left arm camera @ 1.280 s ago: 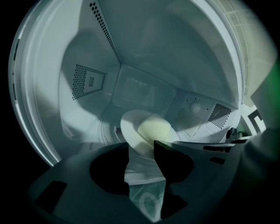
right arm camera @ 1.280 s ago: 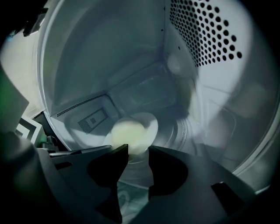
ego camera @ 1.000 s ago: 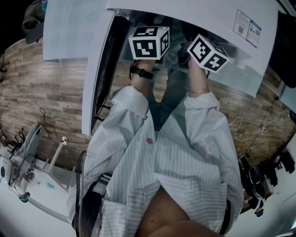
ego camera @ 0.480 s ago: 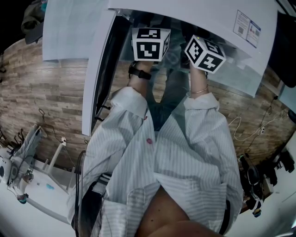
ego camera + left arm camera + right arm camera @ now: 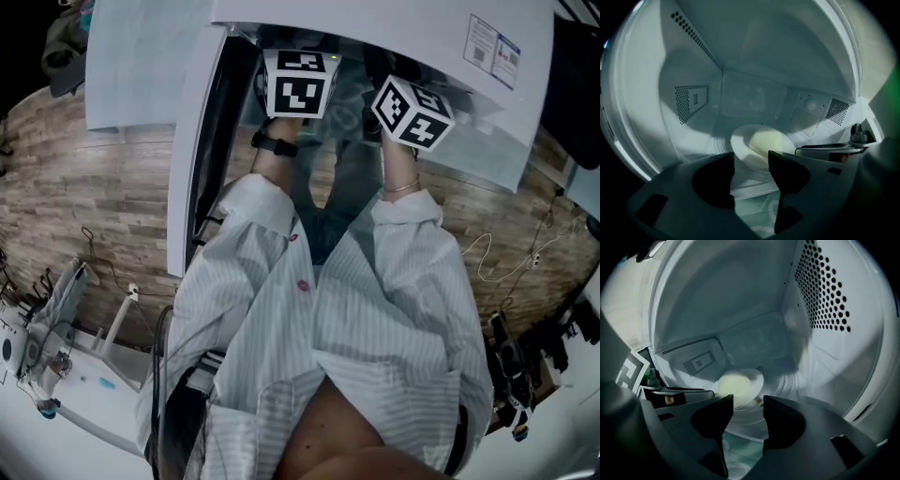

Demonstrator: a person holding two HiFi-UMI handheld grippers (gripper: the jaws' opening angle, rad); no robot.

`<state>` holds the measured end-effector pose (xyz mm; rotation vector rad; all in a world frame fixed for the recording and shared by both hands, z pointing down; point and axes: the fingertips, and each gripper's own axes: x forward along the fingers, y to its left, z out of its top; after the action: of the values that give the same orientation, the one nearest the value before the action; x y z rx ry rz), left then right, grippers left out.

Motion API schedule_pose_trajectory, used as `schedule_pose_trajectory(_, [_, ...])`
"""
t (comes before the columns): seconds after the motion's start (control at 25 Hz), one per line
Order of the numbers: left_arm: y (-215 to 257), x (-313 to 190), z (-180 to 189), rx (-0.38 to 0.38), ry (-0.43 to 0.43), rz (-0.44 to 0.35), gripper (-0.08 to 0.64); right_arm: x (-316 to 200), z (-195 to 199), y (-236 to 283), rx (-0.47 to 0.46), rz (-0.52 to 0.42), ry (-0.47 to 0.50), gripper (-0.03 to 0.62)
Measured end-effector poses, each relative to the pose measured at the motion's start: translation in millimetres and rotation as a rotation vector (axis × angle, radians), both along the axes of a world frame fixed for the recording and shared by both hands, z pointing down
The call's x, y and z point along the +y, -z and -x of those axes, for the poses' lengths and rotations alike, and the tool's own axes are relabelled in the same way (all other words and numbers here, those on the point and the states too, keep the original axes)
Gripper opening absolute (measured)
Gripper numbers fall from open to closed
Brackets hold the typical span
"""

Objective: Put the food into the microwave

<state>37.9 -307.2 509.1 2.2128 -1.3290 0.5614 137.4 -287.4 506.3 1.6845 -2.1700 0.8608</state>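
Note:
A white plate [image 5: 740, 140] with a pale yellow lump of food [image 5: 766, 140] rests on the turntable inside the microwave [image 5: 375, 28]. My left gripper [image 5: 751, 153] is opening, and the plate's near rim sits loosely between its tips. From the other side, the plate [image 5: 757, 376] and food [image 5: 731, 384] lie just past my right gripper [image 5: 748, 398], whose jaws stand wide apart with nothing pressed between them. In the head view only the left marker cube [image 5: 300, 82] and the right marker cube [image 5: 412, 112] show at the oven's mouth. The jaws are hidden there.
The microwave door [image 5: 197, 141] hangs open at the left. Perforated vent walls [image 5: 693, 101] [image 5: 825, 296] close in both sides of the cavity. Wooden floor [image 5: 84, 187] lies below, with a white bench [image 5: 84, 384] at lower left and a cable [image 5: 497, 262] at right.
Both marker cubes have rolled slightly and the left one sits a little higher in the picture. The hands stay at the oven's mouth.

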Motion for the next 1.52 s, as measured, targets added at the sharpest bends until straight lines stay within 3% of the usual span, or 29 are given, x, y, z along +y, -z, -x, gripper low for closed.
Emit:
schedule_pose_trajectory(0.4, [12.4, 7.3, 9.7, 0.092, 0.036, -0.012, 0.219, 2.2, 13.6, 16.6, -0.039, -0.037, 0.023, 0.202])
schedule_pose_trajectory(0.68, [29.9, 26.3, 3.3, 0.114, -0.026, -0.021, 0.218, 13.5, 26.8, 38.9, -0.062, -0.069, 0.062, 0.198])
schedule_pose_trajectory(0.92, [53.9, 38.8, 3.8, 0.199, -0.011, -0.025, 0.208, 30.2, 38.0, 57.9, -0.054, -0.084, 0.125, 0.146])
schedule_pose_trajectory(1.16, [83.3, 54.1, 5.0, 0.245, 0.010, -0.042, 0.152, 45.3, 44.6, 86.6, -0.083, -0.116, 0.212, 0.079])
schedule_pose_trajectory(1.52, [142.1, 76.8, -7.7, 0.328, 0.013, -0.104, 0.090, 71.1, 50.2, 145.9, -0.139, -0.202, 0.338, 0.046])
